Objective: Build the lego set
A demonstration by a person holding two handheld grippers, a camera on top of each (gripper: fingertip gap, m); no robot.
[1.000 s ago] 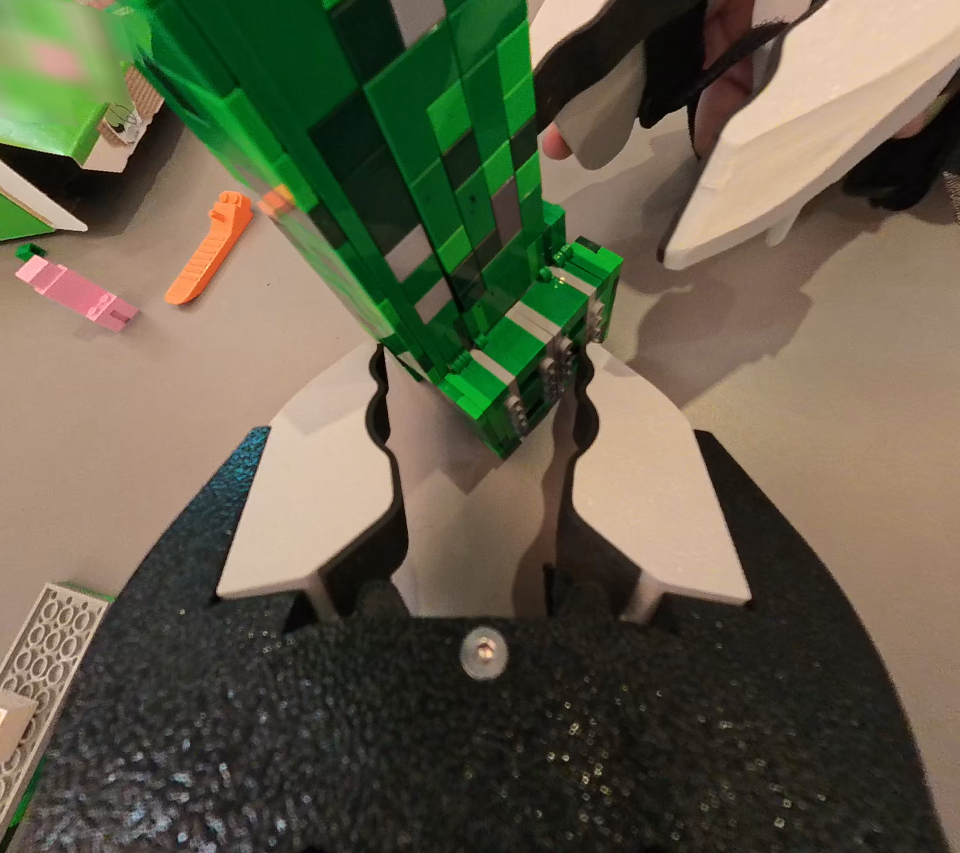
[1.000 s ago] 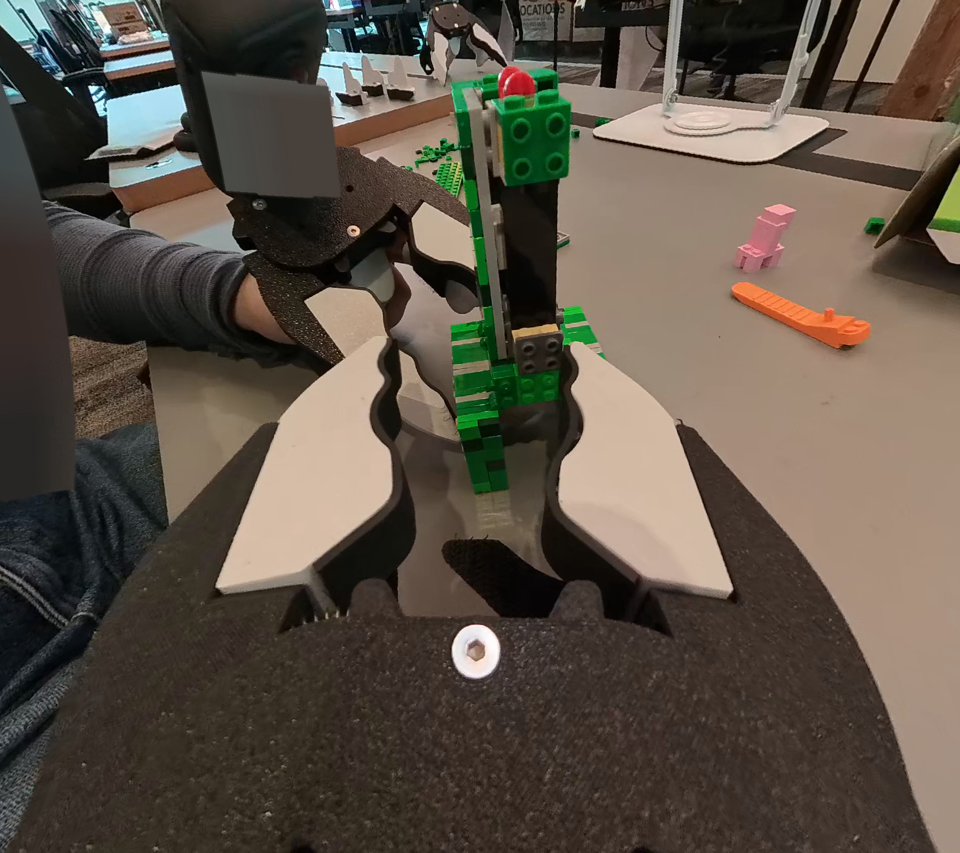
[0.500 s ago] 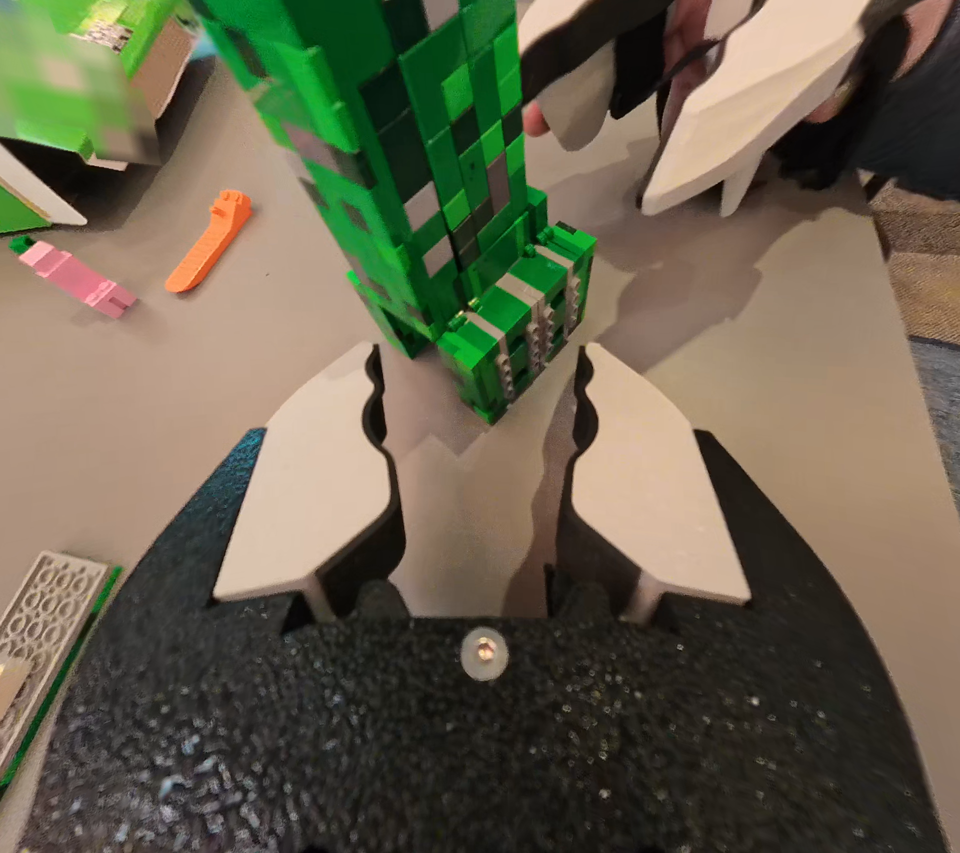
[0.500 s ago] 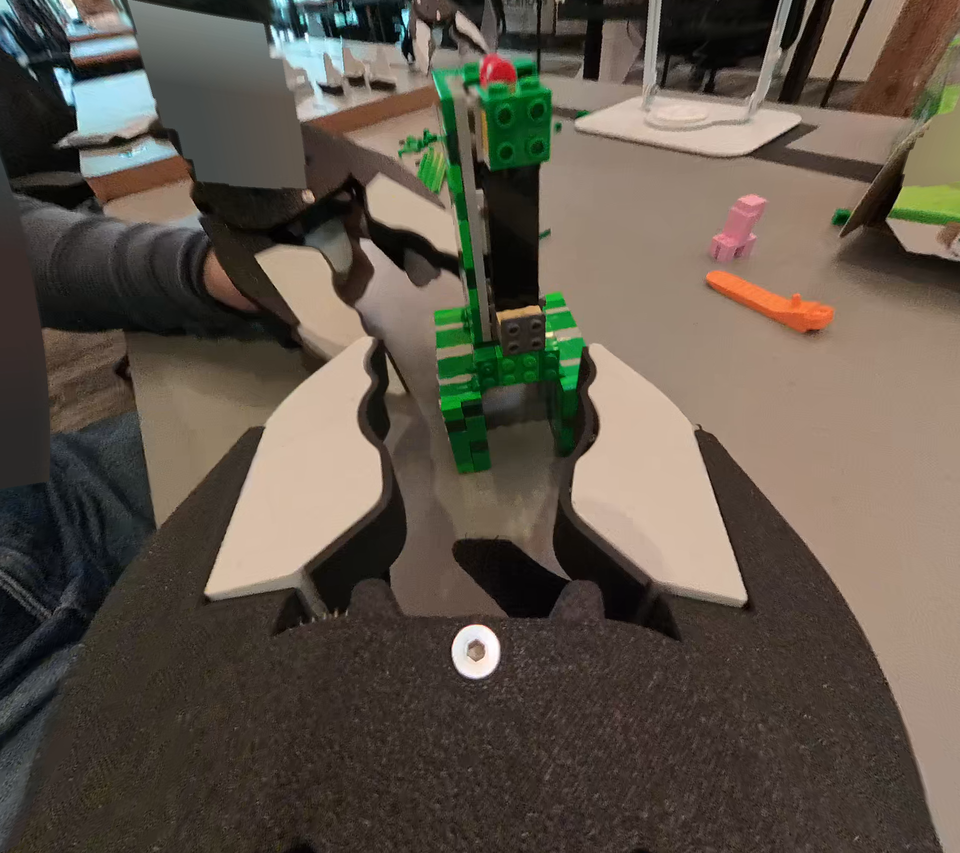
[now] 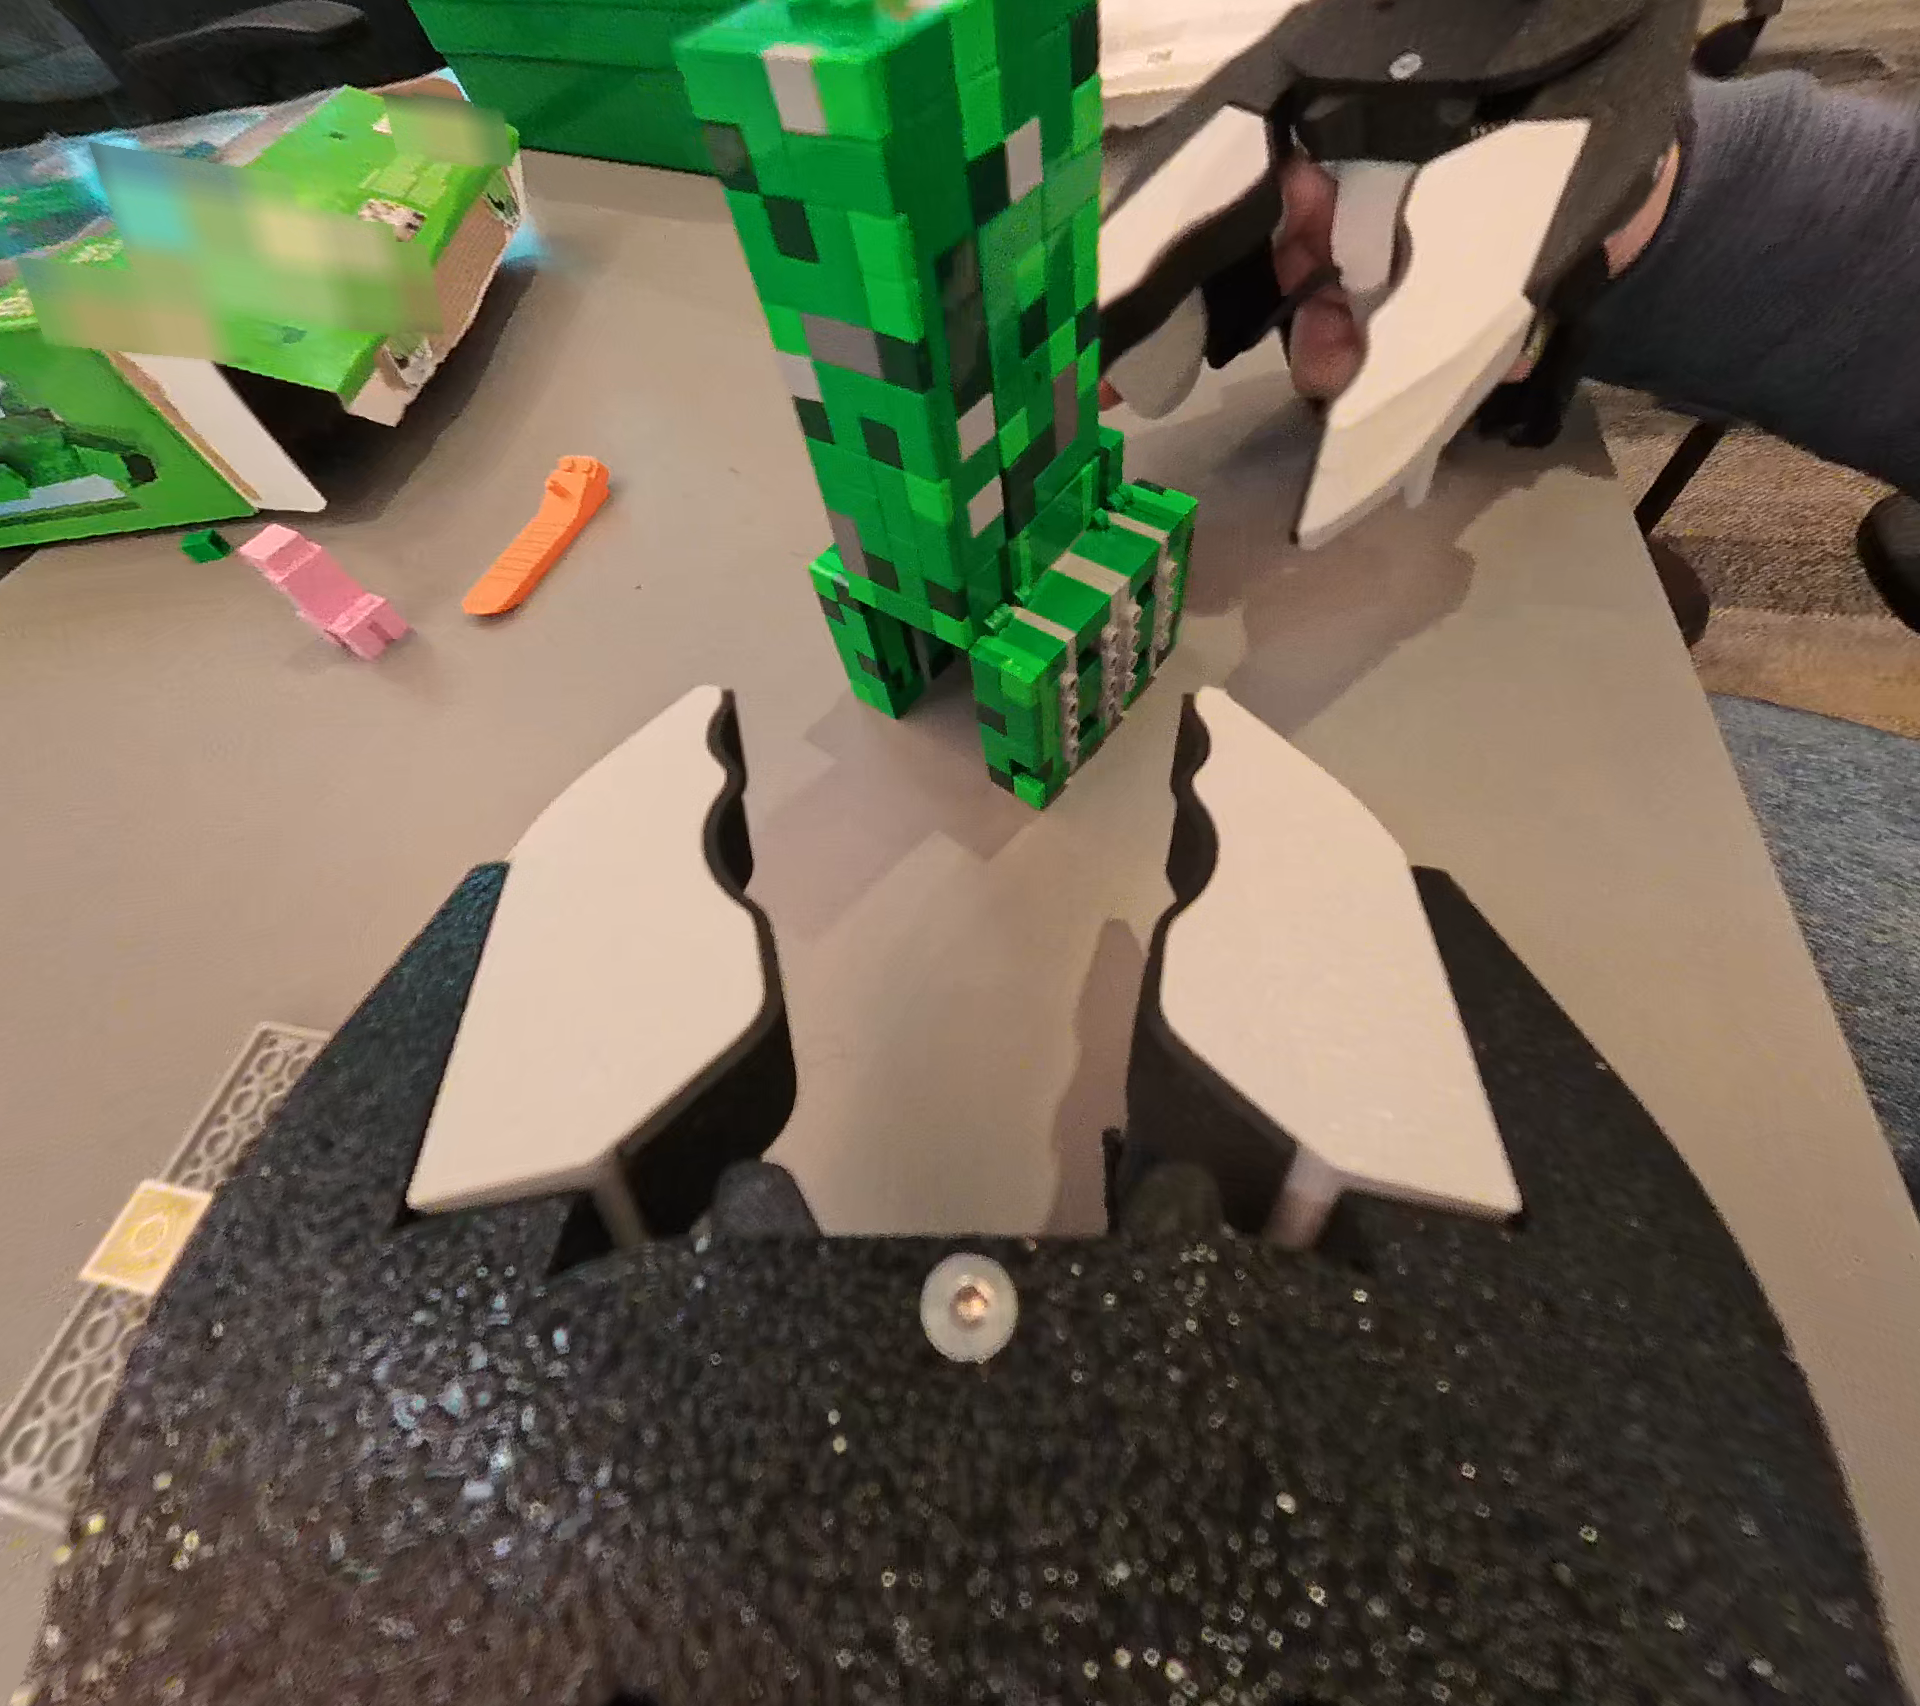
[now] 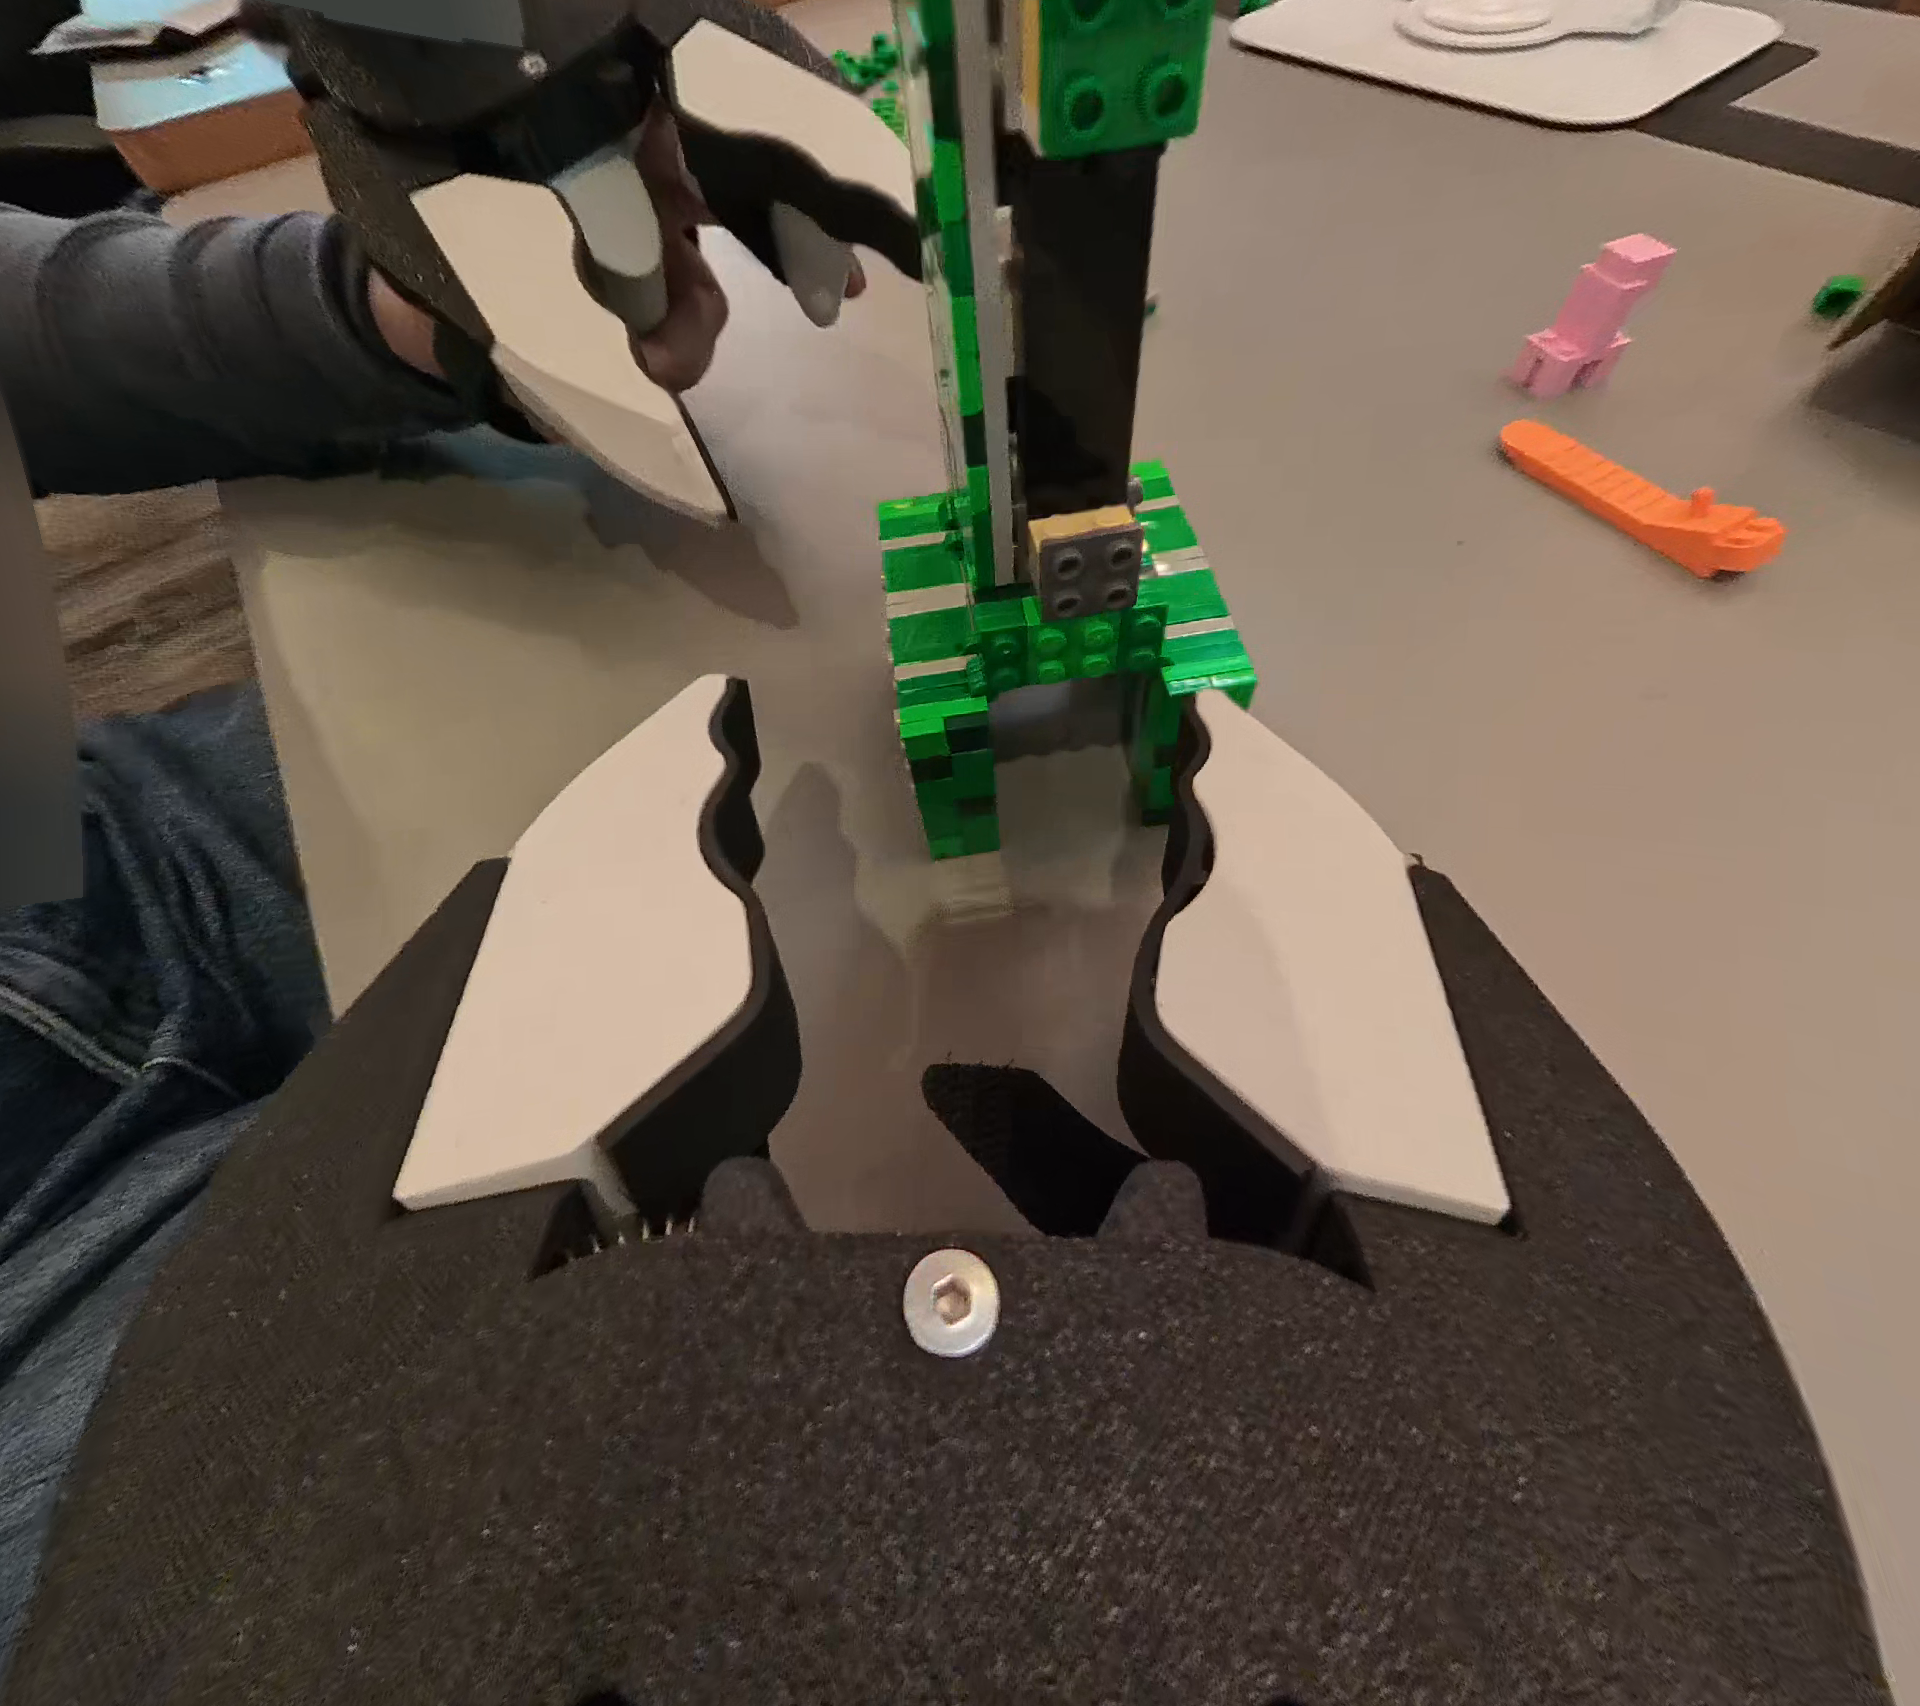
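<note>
Gaping wide over the grey worktop [image 5: 312, 825], the left gripper [image 5: 961, 711] holds nothing; its white fingers [image 5: 634, 908] sit just short of the feet of a tall green brick-built figure [image 5: 935, 326] with darker green, grey and black squares and red pieces on top. That figure stands upright on the worktop, ahead of the fingertips and slightly toward the right finger, apart from both. Beyond it, on its far right side, the right gripper [image 5: 1257, 430] is spread open too, with a hand [image 5: 1320, 285] behind it. In its own view, the right gripper [image 6: 961, 711] has the figure's two legs [image 6: 956, 773] between its fingertips; the right fingertip [image 6: 1236, 752] is right against one leg, the left one well clear, so nothing is clamped. Farther left of the figure lie an orange plastic brick-separator tool [image 5: 535, 539], a small pink brick animal [image 5: 317, 591] and green cardboard boxes [image 5: 260, 285].
</note>
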